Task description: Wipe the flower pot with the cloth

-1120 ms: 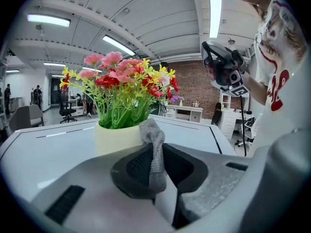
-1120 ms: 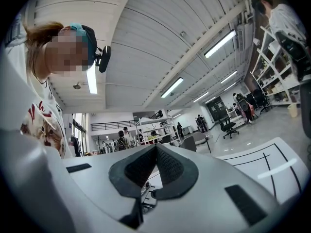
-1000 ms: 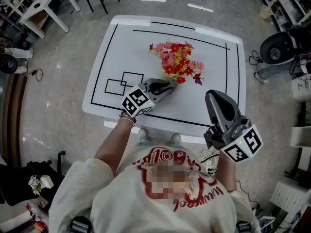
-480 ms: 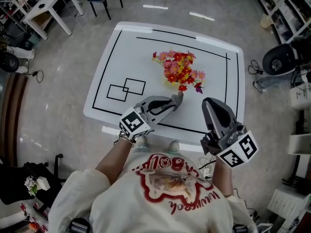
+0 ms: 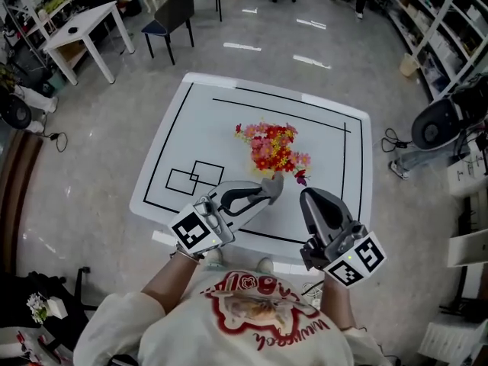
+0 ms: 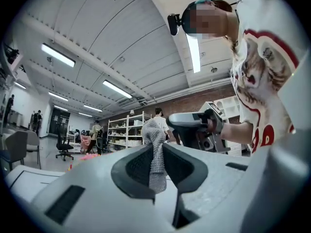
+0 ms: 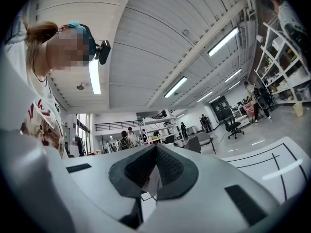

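the left gripper point(image 5: 268, 191) pinched a grey cloth point(image 6: 154, 144) in its jaws, just on the near side of the flower pot point(image 5: 273, 147), which stood mid-counter point(image 5: 229, 120) with only its red and pink blooms showing from above. the right gripper point(image 5: 309, 198) hung to its right, jaws pressed together on nothing. the step looked like carrying the cloth to the pot; next, the cloth would need to go under the blooms onto the pot's wall.

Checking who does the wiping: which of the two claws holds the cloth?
The left claw: a grey cloth is pinched between its jaws and sticks up past their tips. The right claw is shut on nothing.
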A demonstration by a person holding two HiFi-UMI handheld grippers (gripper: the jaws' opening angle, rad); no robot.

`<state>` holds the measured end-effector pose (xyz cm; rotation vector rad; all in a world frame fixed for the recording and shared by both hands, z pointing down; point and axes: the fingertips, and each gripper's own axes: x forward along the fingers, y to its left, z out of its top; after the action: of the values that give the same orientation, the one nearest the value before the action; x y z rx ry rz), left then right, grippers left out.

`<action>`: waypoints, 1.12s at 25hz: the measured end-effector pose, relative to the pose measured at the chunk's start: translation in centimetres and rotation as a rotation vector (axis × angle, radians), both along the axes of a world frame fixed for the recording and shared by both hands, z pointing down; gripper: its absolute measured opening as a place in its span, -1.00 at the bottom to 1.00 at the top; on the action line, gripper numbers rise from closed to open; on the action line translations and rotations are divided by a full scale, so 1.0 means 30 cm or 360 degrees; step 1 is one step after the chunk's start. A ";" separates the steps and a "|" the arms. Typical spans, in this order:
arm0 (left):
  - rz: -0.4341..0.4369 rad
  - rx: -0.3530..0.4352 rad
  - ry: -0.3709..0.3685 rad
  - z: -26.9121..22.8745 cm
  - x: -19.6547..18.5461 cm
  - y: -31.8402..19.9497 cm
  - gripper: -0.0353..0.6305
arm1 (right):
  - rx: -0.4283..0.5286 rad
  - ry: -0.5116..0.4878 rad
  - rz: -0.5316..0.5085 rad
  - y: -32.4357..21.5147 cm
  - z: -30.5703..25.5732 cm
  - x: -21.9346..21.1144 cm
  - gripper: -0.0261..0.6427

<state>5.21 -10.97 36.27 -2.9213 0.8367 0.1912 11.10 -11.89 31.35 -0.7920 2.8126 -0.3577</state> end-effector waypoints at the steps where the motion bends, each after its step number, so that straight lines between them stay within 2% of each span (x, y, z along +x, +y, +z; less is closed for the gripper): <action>1: -0.0014 0.0005 0.0024 -0.025 0.003 0.000 -0.73 | 0.0003 0.0007 -0.0001 0.000 0.000 0.000 -0.92; 9: -0.0094 0.0105 0.0143 -0.189 0.095 0.036 -0.73 | 0.0108 0.0081 -0.0044 0.013 -0.034 0.022 -0.92; 16: -0.0267 0.0083 0.0262 -0.217 0.200 0.063 -0.73 | 0.0184 0.0163 -0.0107 0.035 -0.013 0.119 -0.92; 19: -0.0357 0.0047 0.0275 -0.200 0.216 0.082 -0.73 | 0.0188 0.0214 -0.0159 0.047 0.023 0.137 -0.92; 22: -0.0405 0.0019 0.0213 -0.177 0.225 0.112 -0.73 | 0.0223 0.0257 -0.0207 0.061 0.040 0.143 -0.92; 24: -0.0417 0.0042 0.0192 -0.191 0.225 0.129 -0.73 | 0.0275 0.0261 -0.0195 0.062 0.014 0.143 -0.92; 28: -0.0436 0.0083 0.0233 -0.234 0.198 0.180 -0.73 | 0.0307 0.0222 -0.0175 0.107 -0.030 0.119 -0.92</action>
<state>11.15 -5.56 29.24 -2.7321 1.2210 0.4006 14.66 -8.69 30.44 -0.6462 2.9698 -0.0461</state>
